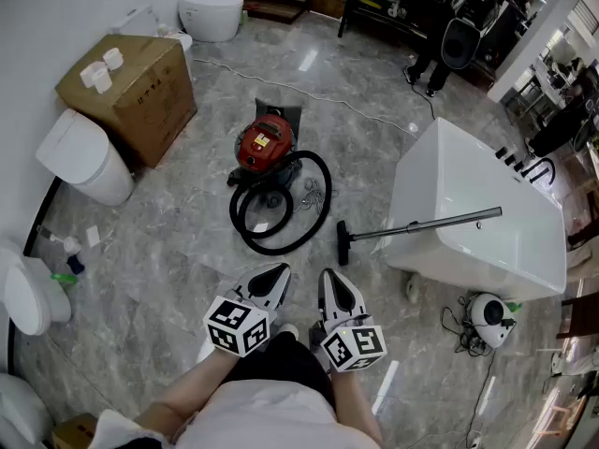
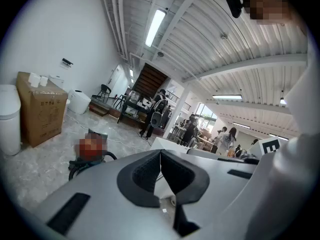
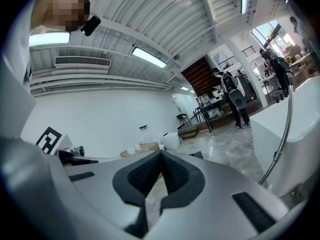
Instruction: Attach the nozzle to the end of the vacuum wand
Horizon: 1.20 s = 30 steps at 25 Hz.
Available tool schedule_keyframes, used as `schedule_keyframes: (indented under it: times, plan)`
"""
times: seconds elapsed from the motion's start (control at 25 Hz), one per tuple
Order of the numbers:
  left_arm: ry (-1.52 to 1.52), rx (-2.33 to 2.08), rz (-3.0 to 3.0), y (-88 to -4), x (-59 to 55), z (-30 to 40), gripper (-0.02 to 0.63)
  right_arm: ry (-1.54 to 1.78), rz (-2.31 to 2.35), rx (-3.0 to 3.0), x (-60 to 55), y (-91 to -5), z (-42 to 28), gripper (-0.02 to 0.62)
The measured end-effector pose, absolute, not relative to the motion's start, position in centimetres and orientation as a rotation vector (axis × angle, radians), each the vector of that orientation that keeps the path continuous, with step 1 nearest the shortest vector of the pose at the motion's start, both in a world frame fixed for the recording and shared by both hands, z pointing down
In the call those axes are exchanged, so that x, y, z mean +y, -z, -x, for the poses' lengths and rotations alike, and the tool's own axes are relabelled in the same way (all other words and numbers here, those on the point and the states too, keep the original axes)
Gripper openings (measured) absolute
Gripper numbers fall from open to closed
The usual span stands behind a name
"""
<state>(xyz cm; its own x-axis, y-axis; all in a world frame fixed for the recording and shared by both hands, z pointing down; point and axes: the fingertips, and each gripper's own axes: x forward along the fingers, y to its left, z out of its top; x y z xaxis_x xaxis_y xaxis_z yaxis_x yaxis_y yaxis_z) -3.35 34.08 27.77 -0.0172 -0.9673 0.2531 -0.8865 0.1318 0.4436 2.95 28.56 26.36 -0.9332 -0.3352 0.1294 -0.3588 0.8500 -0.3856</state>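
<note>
The person stands on a grey marble floor (image 1: 168, 251) with both tools held low and close together in the near middle of the head view. The left gripper (image 1: 274, 274) has its jaws pressed fully together with nothing between them, and the right gripper (image 1: 329, 277) just beside it is the same, closed and empty.

Beyond them, a red vacuum canister (image 1: 265, 145) sits on the floor with its black hose (image 1: 328, 199) coiled in loops on its near side. To the right of the coil lies the black nozzle (image 1: 343, 243), on the floor near the right gripper but apart from it. The metal vacuum wand (image 1: 430, 223) runs from the nozzle to the right and rests across the near edge of a white bathtub (image 1: 449, 176). The nozzle touches the wand's left end; whether the two are locked together cannot be told.

At the far left a cardboard box (image 1: 140, 96) stands against the wall, with a white toilet (image 1: 89, 162) just beside it on its near side. In the right gripper view the wand shows as a thin tube leaning on the tub.
</note>
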Motion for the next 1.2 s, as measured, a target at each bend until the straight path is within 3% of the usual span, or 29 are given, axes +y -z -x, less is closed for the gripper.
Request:
schedule_keyframes:
  times: [0.68,1.2]
  plan:
    - [0.207,-1.946,-1.758,-27.8,34.1,2.4,0.011,-0.663,-0.461,-3.004,28.7,-26.3,-2.8,0.015]
    - [0.244,-1.991,-1.716,-29.4,33.1,1.3,0.011,-0.500,-0.380,-3.057,27.9,-26.9,-3.3,0.015]
